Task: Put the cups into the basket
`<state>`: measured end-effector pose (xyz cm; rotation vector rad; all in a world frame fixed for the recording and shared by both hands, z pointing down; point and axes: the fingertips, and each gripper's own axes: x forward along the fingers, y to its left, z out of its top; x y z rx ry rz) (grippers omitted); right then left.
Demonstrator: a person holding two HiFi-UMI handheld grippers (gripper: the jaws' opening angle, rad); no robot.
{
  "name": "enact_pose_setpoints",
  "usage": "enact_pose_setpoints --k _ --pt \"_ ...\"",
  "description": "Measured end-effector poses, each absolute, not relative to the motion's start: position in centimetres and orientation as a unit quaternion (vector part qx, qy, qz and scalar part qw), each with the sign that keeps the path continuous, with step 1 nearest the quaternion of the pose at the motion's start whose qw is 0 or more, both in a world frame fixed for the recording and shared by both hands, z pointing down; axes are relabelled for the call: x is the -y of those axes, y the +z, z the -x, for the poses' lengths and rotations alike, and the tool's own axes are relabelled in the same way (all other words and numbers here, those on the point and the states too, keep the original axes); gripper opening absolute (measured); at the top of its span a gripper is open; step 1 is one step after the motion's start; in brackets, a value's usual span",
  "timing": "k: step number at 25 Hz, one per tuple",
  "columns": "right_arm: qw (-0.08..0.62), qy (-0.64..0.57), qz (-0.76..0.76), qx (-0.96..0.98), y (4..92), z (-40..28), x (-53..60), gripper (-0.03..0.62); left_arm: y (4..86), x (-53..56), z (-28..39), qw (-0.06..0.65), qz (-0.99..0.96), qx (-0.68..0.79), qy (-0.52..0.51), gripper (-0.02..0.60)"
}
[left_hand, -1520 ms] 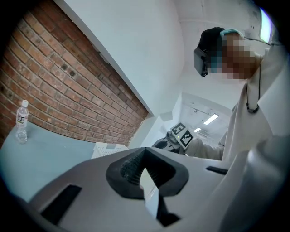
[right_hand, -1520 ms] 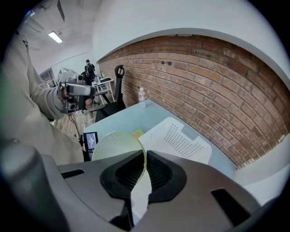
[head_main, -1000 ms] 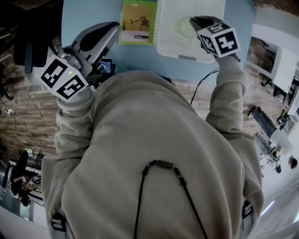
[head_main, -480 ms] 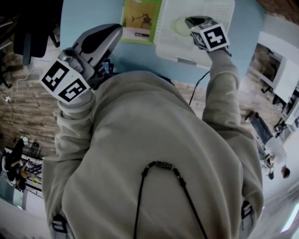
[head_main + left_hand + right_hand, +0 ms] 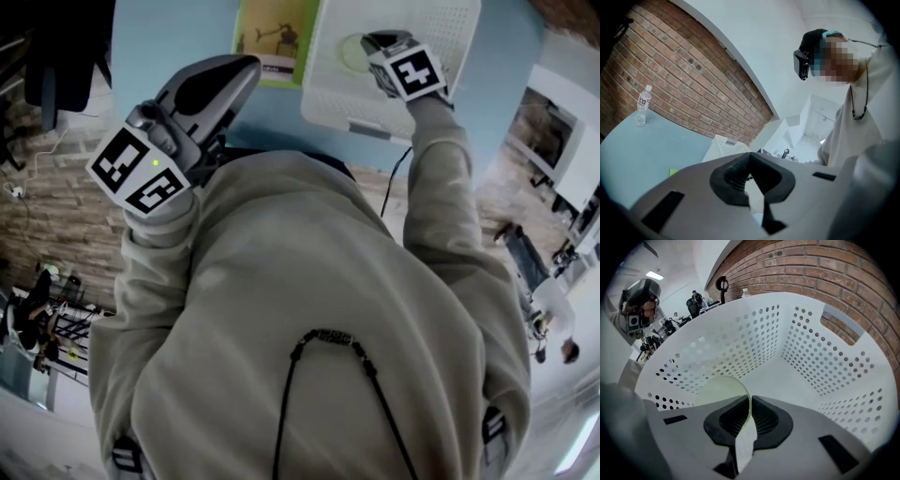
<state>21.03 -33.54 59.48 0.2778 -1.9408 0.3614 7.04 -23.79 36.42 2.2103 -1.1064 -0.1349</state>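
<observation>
My right gripper (image 5: pixel 377 47) reaches down into the white perforated basket (image 5: pixel 455 42) at the table's far right. Its jaws are shut on the thin wall of a pale green translucent cup (image 5: pixel 717 392), whose round mouth shows to the left of the pads, low between the basket walls (image 5: pixel 825 362). In the head view the cup (image 5: pixel 350 53) shows just left of that gripper. My left gripper (image 5: pixel 234 75) hangs over the near table edge, away from the basket; its pads (image 5: pixel 736 171) meet at the tip with nothing between them.
A green book (image 5: pixel 272 37) lies on the light blue table (image 5: pixel 164 42) left of the basket. A water bottle (image 5: pixel 643 105) stands far back by the brick wall. The basket (image 5: pixel 724 145) shows beyond the left jaws. My own torso fills the lower head view.
The right gripper has sunk deeper into the basket with the cup still held. The left gripper has drifted slightly down and toward the table.
</observation>
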Motion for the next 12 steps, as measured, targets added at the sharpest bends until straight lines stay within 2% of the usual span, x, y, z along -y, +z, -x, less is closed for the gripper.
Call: enact_pose_setpoints --k 12 --pt "0.544 0.142 -0.097 0.821 61.7 -20.5 32.7 0.031 37.5 24.5 -9.5 0.338 -0.845 0.414 -0.031 -0.003"
